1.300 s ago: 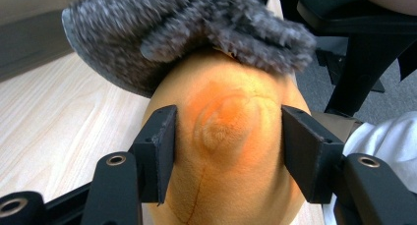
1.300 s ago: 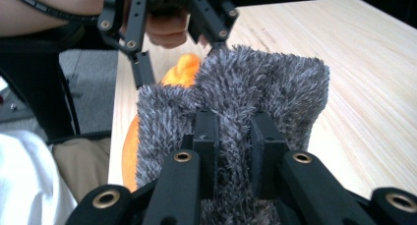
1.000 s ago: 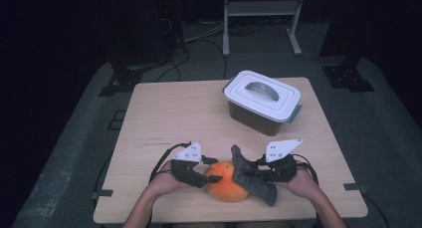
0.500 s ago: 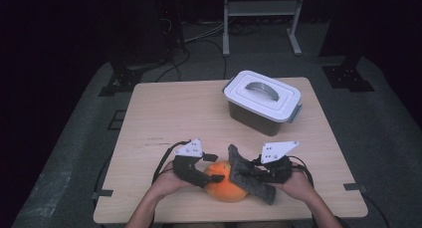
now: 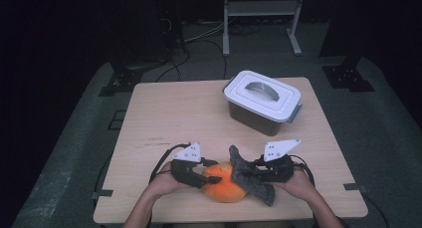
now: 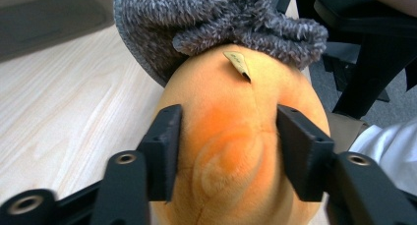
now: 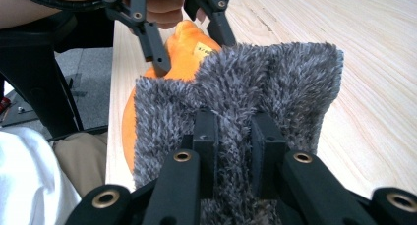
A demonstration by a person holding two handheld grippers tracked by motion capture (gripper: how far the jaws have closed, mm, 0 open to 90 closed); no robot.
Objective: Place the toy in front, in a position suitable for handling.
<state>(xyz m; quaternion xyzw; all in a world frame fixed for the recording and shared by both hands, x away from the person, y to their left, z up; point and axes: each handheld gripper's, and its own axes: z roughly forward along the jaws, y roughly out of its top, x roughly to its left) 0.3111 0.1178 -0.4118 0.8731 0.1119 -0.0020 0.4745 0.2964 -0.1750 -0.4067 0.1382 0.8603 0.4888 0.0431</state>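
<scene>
Table (image 5: pixel 164 113) of pale wood carries the scene in the high view: an orange plush toy (image 5: pixel 225 182) sits at the near edge between the two hands, and a grey fuzzy cloth (image 5: pixel 249 175) lies draped over its right side, covering that flank so the toy's full outline cannot be read. The left gripper (image 5: pixel 205 176) meets the toy from the left, the right gripper (image 5: pixel 249 174) meets the cloth from the right, and from this height the jaw tips are too small and dark to separate from what they touch. A lidded grey container (image 5: pixel 262 99) stands well apart at the far right of the table. Compared with half a second ago, the hands, toy and cloth sit in nearly the same place, the right gripper's plate only slightly shifted. In the left gripper view, the left gripper (image 6: pixel 227 145) has its jaws spread fairly wide and pressed against both sides of the orange plush toy (image 6: pixel 236 136), whose lower part is cut off by the frame; the grey fuzzy cloth (image 6: pixel 221 18) hides its far end, below which a small tan tag (image 6: pixel 238 64) peeks out. In the right gripper view, the right gripper (image 7: pixel 235 136) has its jaws drawn narrow, pinching a fold of the grey fuzzy cloth (image 7: pixel 255 87), which conceals most of the orange plush toy (image 7: pixel 184 45) behind it.
</scene>
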